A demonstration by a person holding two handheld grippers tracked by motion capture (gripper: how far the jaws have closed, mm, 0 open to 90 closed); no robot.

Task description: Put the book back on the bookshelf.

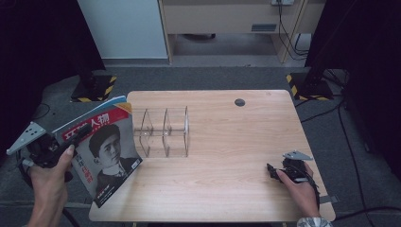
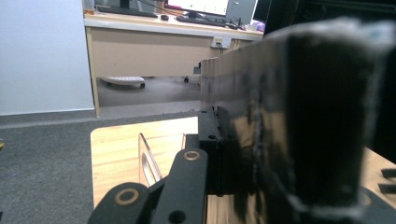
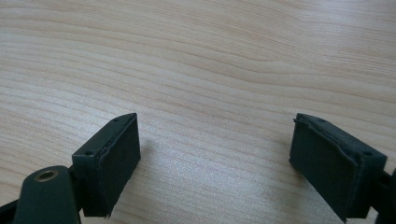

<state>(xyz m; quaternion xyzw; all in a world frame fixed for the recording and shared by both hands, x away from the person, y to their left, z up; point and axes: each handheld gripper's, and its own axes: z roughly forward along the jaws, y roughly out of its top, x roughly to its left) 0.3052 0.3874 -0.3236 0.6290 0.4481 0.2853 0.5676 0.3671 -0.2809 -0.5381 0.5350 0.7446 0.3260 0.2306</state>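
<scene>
The left gripper (image 1: 75,137) is clamping a magazine (image 1: 106,151) near its top edge, its jaws pressed tight on the pages, and the person's left hand (image 1: 47,182) is gripping the tool from below at the table's left front corner. The magazine is hanging tilted, cover facing up and toward the camera, with a red title band and a portrait on it; its lower part is overhanging the table (image 1: 227,142) edge, and its right side is sitting just beside a clear plastic divider rack (image 1: 163,132) that is standing on the left half of the tabletop. In the left gripper view the magazine (image 2: 308,121) is looming as a dark slab against the jaw, with the rack (image 2: 149,158) low beyond it. The right gripper (image 1: 273,171) is resting on the table near the right front edge, held by the right hand (image 1: 300,189); in the right gripper view (image 3: 215,163) its jaws are standing wide apart over bare wood with nothing between them.
</scene>
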